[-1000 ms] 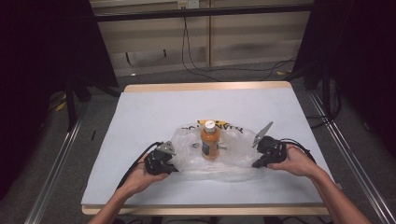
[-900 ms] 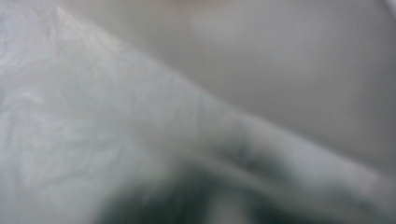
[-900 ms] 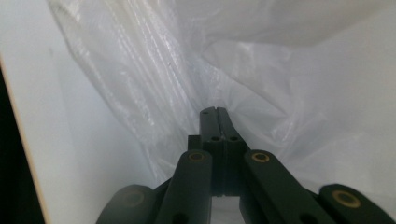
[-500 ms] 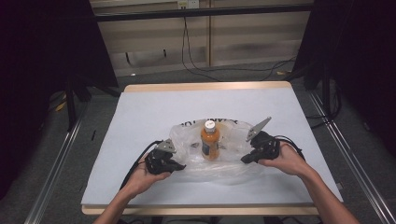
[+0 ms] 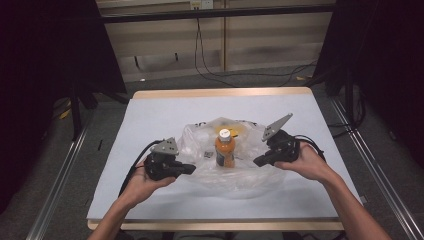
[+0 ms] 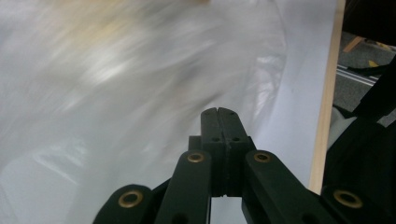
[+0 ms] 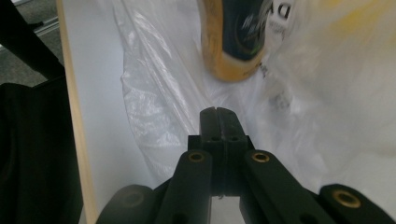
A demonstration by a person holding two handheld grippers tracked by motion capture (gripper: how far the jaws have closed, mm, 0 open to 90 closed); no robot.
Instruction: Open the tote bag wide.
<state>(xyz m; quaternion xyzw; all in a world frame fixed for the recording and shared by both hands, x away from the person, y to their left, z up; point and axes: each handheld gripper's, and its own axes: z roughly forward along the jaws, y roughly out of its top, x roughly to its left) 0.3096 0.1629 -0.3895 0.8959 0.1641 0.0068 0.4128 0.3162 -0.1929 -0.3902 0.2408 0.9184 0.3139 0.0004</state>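
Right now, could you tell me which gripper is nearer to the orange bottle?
Right. The right gripper is just beside the orange bottle; the left gripper sits slightly farther off on its other side.

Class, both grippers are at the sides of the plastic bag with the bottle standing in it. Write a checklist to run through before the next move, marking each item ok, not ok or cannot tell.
1. Orange bottle upright inside the plastic bag: ok.
2. Bottle cap on: ok.
3. Left gripper jaws shut: ok.
4. Right gripper jaws shut: ok.
5. Bag film actually pinched between each pair of jaws: cannot tell.
6. Bag well inside the table edges: ok.
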